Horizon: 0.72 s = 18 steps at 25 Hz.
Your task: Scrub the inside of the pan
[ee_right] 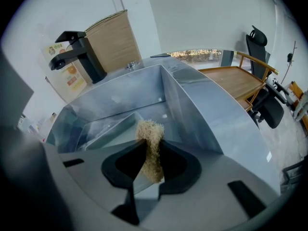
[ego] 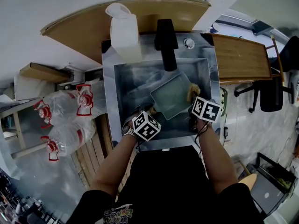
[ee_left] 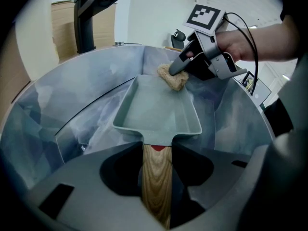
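Pan (ego: 170, 97), a single square grey-green one with one wooden handle (ee_left: 155, 186), is held tilted inside the one steel sink (ego: 120, 80). It is judged rigid, fairly light and probably slick when wet, so it is best taken by that handle, on which the left tongs (ee_left: 156, 152) are clamped. To the right, the single tan scrub pad (ee_right: 149, 129), judged soft and easily squashed, is pinched between the closed right tongs (ee_right: 153, 152) and is seen at the pan's far right rim, apparently touching it.
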Available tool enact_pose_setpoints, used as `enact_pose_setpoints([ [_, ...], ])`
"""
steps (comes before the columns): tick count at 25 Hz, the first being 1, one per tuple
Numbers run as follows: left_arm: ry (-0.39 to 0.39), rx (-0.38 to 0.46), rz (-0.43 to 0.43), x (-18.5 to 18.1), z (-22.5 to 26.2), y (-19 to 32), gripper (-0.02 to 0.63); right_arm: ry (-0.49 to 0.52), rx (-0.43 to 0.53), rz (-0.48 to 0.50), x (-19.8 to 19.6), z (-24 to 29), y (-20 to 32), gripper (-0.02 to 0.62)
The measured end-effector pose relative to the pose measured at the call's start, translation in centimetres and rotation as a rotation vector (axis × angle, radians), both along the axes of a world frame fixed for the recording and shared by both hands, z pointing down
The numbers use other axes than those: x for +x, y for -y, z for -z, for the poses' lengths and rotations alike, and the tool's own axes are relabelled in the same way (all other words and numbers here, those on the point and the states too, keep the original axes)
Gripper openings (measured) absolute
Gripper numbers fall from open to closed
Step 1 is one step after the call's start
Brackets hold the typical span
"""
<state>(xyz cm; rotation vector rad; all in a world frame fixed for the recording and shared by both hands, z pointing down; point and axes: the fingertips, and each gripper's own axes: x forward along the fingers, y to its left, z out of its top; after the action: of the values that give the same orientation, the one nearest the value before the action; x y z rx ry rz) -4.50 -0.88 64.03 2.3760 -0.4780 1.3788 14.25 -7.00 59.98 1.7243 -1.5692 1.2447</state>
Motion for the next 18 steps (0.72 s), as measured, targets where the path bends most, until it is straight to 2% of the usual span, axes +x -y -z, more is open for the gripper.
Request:
enact_pose_setpoints([
  [7,0.0,-0.004,0.009,-0.1,0.0,0.1,0.189,0.006,0.007,-0.005,-0.2,0.1,0.0,0.091],
  [10,-0.001,-0.002,0.01,-0.1,-0.1,0.2,0.189,0.025,0.04,-0.007,-0.5,0.9,0.2,0.091],
  [14,0.004,0.003,0.013,-0.1,0.0,0.2,0.189,-0.04,0.087,0.073,-0.8,2.9,0.0,0.091],
  [18,0.007,0.002,0.025,-0.1,0.0,0.4,0.189,-0.101,0.067,0.126,-0.4,2.8,-0.8,0.091],
])
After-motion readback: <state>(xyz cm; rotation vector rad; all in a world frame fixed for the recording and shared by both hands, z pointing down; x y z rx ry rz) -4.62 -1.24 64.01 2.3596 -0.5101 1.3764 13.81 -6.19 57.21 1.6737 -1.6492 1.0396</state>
